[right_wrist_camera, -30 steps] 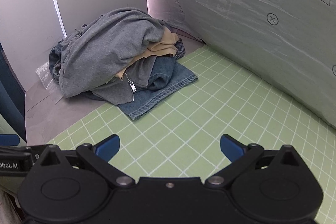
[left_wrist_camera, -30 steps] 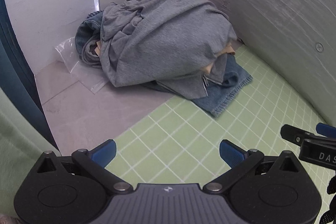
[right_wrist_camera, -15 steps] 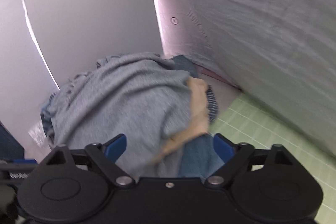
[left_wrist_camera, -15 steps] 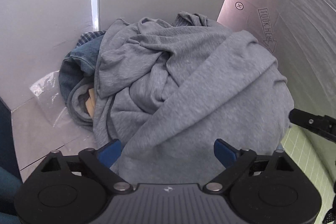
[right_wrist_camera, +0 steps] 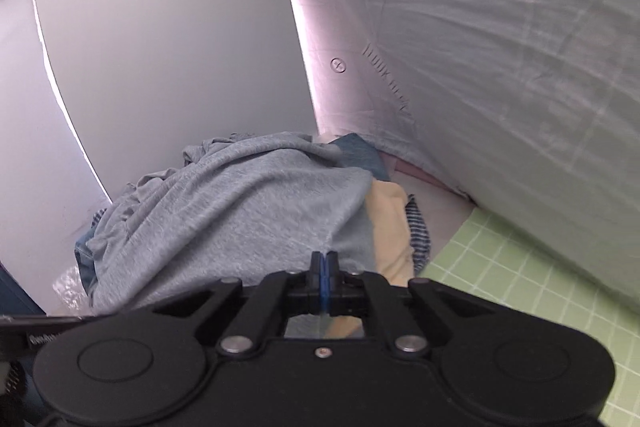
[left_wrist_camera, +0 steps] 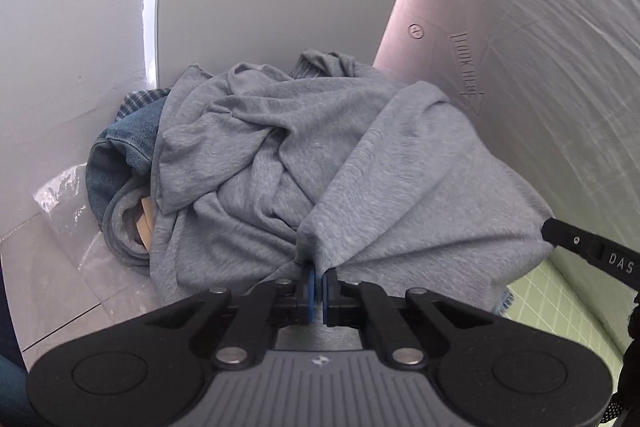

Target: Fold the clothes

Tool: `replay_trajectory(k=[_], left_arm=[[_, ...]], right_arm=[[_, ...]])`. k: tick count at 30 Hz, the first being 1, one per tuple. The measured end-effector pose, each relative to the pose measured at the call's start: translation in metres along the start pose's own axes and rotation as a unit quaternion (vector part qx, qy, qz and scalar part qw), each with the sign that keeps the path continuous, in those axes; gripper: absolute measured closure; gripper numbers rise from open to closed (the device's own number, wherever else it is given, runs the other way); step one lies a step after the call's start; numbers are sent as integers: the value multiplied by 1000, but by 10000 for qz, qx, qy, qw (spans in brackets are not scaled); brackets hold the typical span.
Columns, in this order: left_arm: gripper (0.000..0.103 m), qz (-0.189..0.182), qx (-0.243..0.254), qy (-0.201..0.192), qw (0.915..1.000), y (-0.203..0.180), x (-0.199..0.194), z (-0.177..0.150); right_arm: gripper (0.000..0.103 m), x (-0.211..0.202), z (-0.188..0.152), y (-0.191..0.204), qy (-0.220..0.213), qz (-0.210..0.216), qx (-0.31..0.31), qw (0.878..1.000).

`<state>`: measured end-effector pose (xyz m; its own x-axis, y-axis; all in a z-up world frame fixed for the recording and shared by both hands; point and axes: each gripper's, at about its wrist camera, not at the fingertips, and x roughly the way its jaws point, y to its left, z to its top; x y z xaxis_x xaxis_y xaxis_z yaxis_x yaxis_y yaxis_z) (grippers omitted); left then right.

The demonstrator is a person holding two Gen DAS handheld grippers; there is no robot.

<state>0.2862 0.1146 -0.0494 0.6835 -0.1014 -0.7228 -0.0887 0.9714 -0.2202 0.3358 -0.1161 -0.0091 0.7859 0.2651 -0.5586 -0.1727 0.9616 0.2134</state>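
Pinching down, both tools have just closed on the grey garment (left_wrist_camera: 360,163) topping the clothes pile in the far corner of the table (right_wrist_camera: 500,267): the left tool (left_wrist_camera: 318,277) bites a puckered fold at its near edge, the right tool (right_wrist_camera: 325,261) nips the cloth near the tan piece (right_wrist_camera: 390,223). A second ago both hung open over the green mat. I'd judge lifting the garment clear comes next.

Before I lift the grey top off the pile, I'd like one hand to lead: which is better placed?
Left, narrowly. The left gripper is shut on a gathered fold of the grey top; the right gripper pinches its edge beside the beige garment and may drag it.
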Motion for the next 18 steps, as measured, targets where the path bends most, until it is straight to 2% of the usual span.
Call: replay_trajectory(k=[3,7,10,14,15,16,18], left_arm=[[102,-88,126,-61,9999,-11,-18,-9],[102,-553,34,57,9984,-23,-38,-30],[101,-398,46,25,9992,-31,-44,-45],[100,-263,-290,96,9992,-19,-44,-47],[100,-231,-316,80,9992,-15,-45,-46],[98,-200,-342,65,9992,-12,-45,-45],[86,-122,-390,36,9992,-6,-45,-43]], right_arm=[[103,-21,-9,-12,-18,-140,203,9997],[103,-50,-25,-29,-76,-524,394,9978],[103,-67,-38,-45,118,-772,607,9951],[102,-70,-45,-50,301,-588,619,9959],[97,-67,-45,-47,315,-538,586,9963],[89,-66,-42,-44,302,-497,586,9966],[75,-61,-37,-39,279,-351,595,9972]])
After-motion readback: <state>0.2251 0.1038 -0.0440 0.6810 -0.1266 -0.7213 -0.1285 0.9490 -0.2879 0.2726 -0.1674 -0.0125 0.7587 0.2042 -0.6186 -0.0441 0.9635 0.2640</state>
